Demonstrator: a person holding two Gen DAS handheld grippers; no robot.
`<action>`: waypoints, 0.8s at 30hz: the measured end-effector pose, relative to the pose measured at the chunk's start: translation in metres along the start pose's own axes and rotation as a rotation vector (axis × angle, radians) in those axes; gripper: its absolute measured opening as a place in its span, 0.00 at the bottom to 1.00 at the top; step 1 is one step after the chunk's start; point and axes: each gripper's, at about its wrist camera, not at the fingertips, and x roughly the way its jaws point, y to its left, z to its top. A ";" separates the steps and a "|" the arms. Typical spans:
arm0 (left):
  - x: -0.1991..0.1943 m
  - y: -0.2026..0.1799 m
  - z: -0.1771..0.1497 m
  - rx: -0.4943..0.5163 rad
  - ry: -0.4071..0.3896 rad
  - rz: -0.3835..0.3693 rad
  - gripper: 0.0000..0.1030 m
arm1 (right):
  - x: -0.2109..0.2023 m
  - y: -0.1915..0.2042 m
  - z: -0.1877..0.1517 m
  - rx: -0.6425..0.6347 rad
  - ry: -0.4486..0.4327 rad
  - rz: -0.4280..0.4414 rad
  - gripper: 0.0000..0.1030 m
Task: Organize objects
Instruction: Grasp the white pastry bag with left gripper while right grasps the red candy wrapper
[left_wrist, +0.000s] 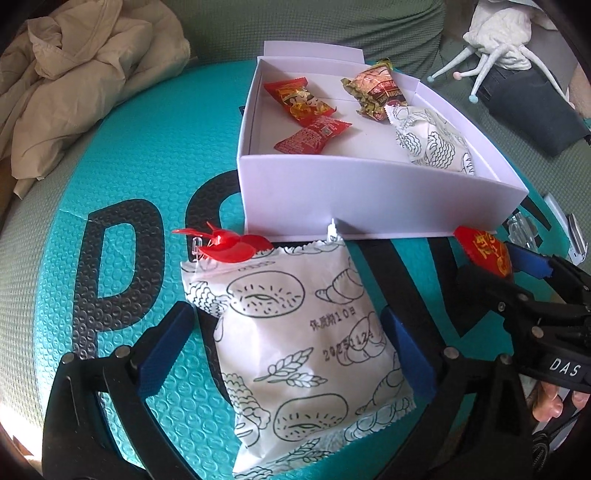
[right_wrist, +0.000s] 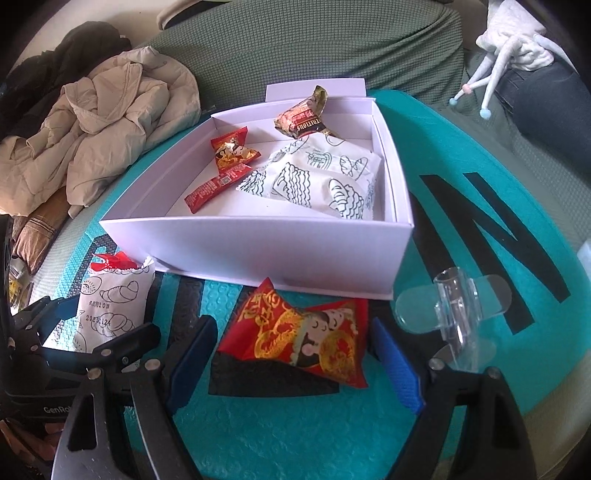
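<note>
Bread packet (left_wrist: 299, 343): flat on the teal mat (left_wrist: 147, 155) before the white box (left_wrist: 332, 192), between the spread, untouching fingers of the left gripper (left_wrist: 284, 354), apparently lined up for pickup.
Red snack packet (right_wrist: 295, 336): likewise framed by the right gripper (right_wrist: 291, 358), jaws apart.
Obstacles: red clip (left_wrist: 229, 243) touching the bread packet's far edge; clear clip (right_wrist: 454, 310) beside.
Box contents: similar packets already sorted inside.

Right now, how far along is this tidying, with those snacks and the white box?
Partly done. The white box already holds several snack packets. In hand: the left gripper stands open around a white bread packet, the right gripper open around a red snack packet, neither lifted yet. Left: a red clip and a clear clip on the mat.
</note>
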 end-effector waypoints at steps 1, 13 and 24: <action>0.000 0.000 0.000 0.000 -0.006 -0.006 0.98 | 0.000 0.001 -0.001 -0.009 -0.003 -0.009 0.80; -0.015 0.017 -0.007 -0.027 -0.055 0.004 0.64 | -0.007 0.011 -0.010 -0.069 -0.023 0.003 0.60; -0.025 0.011 -0.018 -0.028 -0.032 0.005 0.57 | -0.018 0.010 -0.022 -0.080 -0.030 0.015 0.55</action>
